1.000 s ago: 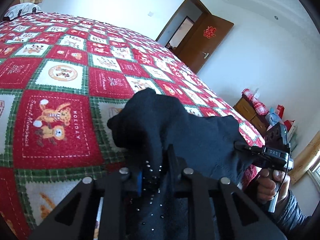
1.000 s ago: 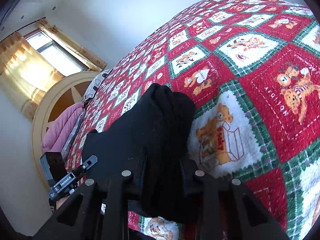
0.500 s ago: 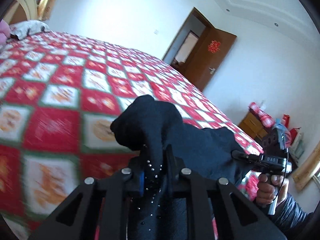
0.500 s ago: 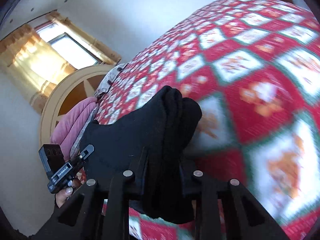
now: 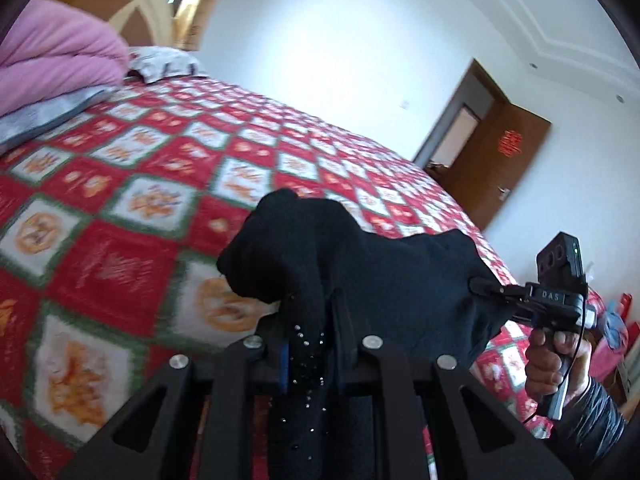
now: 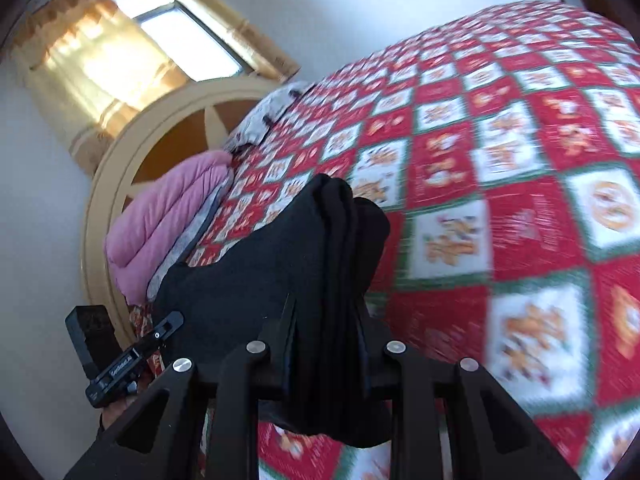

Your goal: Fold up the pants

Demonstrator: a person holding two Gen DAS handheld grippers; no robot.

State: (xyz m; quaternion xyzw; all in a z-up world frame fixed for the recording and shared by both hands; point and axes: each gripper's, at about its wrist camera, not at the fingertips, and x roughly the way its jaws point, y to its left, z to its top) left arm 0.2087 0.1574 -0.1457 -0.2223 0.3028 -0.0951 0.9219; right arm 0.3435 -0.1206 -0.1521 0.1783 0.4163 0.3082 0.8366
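Both my left gripper and right gripper clenched on soft black pants, bunched above the red patchwork quilt, pink duvet near headboard.

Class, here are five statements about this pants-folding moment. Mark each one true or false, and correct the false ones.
1. Both grippers are shut on the black pants. True: the left gripper and the right gripper each pinch a bunch of the cloth.
2. The pants lie flat and fully folded on the bedspread. False: they are held up between the two grippers.
3. A pink quilt sits by the headboard. True.
4. The bedspread is plain blue. False: it is red, white and green patchwork.
5. The brown door is shut. False: it stands open.
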